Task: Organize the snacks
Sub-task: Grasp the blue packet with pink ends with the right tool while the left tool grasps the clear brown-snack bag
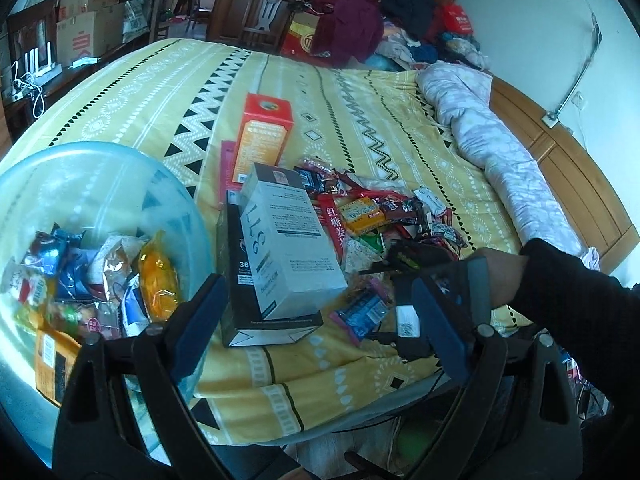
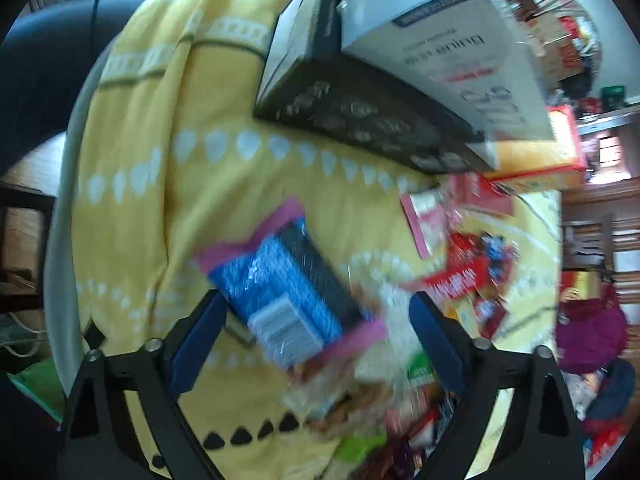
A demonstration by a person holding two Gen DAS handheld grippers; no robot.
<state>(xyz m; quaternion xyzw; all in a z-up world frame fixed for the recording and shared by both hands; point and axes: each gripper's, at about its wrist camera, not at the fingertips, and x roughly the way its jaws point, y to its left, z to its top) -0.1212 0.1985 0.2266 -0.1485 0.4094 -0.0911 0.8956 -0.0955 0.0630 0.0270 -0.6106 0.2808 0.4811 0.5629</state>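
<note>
Over the snack pile (image 1: 384, 216), right tongs (image 2: 316, 332) gape around a blue packet (image 2: 288, 304); left tongs (image 1: 320, 320) apart.

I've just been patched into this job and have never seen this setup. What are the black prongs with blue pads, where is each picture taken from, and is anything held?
There is no robot arm here: a person holds a two-finger gripper in each hand, with a fisheye camera on each looking along its fingers.

The left wrist view shows the left gripper, open and empty, over a yellow patterned bedspread. On the bed are a translucent blue plastic bowl part-filled with wrapped snacks, a grey-white carton lying on a black box, an orange carton and a pile of loose snack packets.

The right wrist view, blurred, shows the right gripper open around a blue packet with pink ends, not yet closed on it.
</note>
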